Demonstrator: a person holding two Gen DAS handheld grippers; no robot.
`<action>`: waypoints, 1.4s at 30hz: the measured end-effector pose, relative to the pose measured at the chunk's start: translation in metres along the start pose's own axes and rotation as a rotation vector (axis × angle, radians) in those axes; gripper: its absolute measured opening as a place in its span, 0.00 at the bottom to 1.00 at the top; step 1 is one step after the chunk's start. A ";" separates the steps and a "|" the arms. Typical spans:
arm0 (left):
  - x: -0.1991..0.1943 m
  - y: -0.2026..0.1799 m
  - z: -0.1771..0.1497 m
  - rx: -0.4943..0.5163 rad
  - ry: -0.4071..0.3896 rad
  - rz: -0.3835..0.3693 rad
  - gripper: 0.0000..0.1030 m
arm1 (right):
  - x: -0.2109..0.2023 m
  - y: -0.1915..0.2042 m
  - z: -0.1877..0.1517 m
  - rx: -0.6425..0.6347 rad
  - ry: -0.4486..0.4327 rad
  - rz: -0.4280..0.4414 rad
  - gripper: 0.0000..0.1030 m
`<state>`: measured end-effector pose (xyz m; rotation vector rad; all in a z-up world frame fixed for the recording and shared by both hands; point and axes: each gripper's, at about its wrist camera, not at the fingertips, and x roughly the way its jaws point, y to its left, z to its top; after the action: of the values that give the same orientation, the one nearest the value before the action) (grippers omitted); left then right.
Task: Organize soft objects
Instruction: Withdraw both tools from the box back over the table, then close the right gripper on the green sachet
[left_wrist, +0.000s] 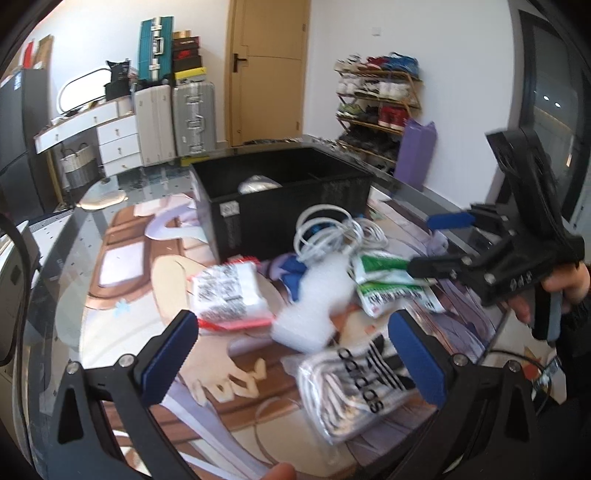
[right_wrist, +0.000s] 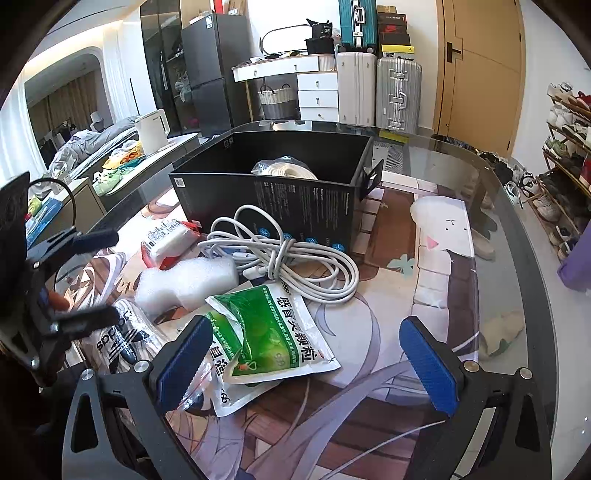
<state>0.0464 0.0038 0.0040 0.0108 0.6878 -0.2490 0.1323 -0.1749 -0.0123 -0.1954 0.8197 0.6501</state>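
Green sachets (right_wrist: 273, 332) lie between right gripper's (right_wrist: 306, 363) fingers

In the right wrist view a tan wooden door (right_wrist: 480, 70) stands at 1 o'clock in a white wall, with silver (right_wrist: 398, 94), white (right_wrist: 356, 86) and teal (right_wrist: 357, 24) suitcases and a white drawer unit (right_wrist: 317, 94) at 12 o'clock. A shoe rack (right_wrist: 569, 147) fills 3 o'clock; a black fridge (right_wrist: 216, 70) is at 11 o'clock, and a bed with grey bedding (right_wrist: 92, 142) at 10 o'clock. The glass-topped desk (right_wrist: 509, 236) catches bright daylight.
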 end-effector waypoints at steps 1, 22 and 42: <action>0.001 -0.002 -0.002 0.007 0.006 -0.004 1.00 | 0.000 0.000 0.000 0.001 0.000 0.001 1.00; 0.010 -0.037 -0.015 0.068 0.081 -0.074 1.00 | 0.013 -0.002 -0.010 0.060 0.057 0.119 1.00; 0.017 -0.029 -0.015 0.037 0.120 -0.111 1.00 | 0.028 0.003 -0.005 0.067 0.040 0.101 0.78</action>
<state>0.0423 -0.0271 -0.0163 0.0232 0.8047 -0.3698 0.1419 -0.1617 -0.0360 -0.1070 0.8925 0.7145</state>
